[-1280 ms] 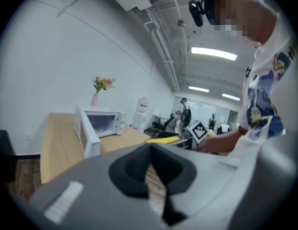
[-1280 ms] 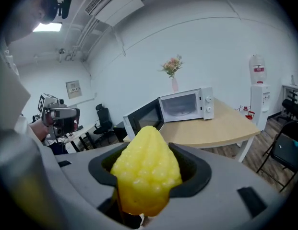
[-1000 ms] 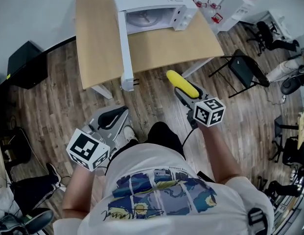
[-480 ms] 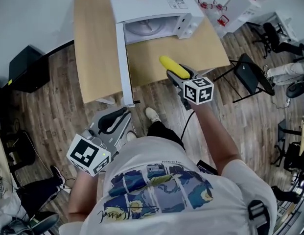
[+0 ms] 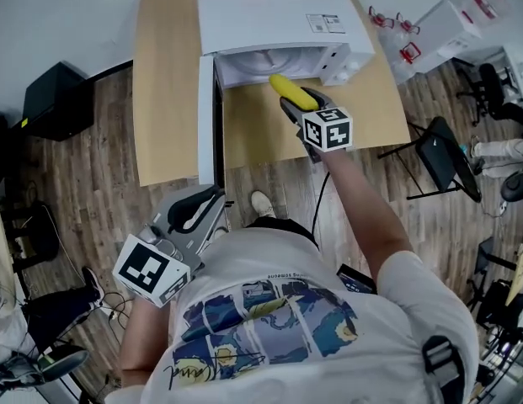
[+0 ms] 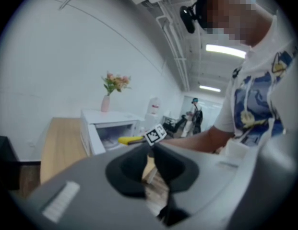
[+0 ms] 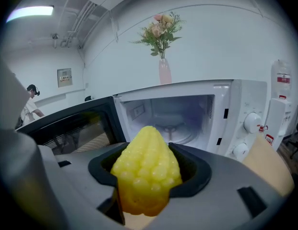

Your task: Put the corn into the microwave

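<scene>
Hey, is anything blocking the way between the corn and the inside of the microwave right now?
Nothing visible. The door of the microwave stands wide open at the left, its cavity holds only the turntable, and the corn in the right tongs points straight at the opening.

A white, blue-printed T-shirt is worn; left gripper and right gripper are grey.

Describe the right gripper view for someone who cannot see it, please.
A yellow ear of corn, held in the right gripper, points toward an open white microwave oven just ahead. Its dark-windowed door stands open at left; a pink vase of flowers sits on top.
</scene>
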Motion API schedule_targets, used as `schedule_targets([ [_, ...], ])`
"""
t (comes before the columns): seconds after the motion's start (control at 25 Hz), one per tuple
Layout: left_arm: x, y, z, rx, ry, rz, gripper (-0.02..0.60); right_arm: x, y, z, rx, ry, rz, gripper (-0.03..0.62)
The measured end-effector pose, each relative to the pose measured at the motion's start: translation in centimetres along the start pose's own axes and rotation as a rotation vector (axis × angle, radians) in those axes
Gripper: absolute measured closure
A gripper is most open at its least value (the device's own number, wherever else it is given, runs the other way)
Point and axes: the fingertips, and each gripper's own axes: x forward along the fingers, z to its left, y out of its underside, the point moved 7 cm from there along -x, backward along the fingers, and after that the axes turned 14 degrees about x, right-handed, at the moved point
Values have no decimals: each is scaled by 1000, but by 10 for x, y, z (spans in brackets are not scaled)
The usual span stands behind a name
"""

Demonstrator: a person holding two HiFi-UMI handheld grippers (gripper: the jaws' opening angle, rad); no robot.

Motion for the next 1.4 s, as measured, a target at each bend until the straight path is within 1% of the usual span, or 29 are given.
schedule_targets([
  [0.16, 9, -3, 9, -28, -70, 6, 534, 34, -10, -18, -10, 1, 16, 338],
  [0.36, 12, -3, 15, -59, -154, 34, 535, 74, -16, -31, -37, 2, 45, 338],
  [0.6, 13, -4, 17, -82, -228, 59, 537, 120, -22, -43, -91, 14, 77, 338],
  [0.96, 8, -4, 19, -99, -297, 94, 538, 162, -32, -48, -131, 15, 100, 338],
  [1.2, 10, -3, 18, -102, -320, 108, 538, 177, -34, -51, -174, 20, 125, 338],
  [1.4, 12, -1, 19, -113, -328, 114, 538, 185, -33, -52, -195, 27, 165, 338],
])
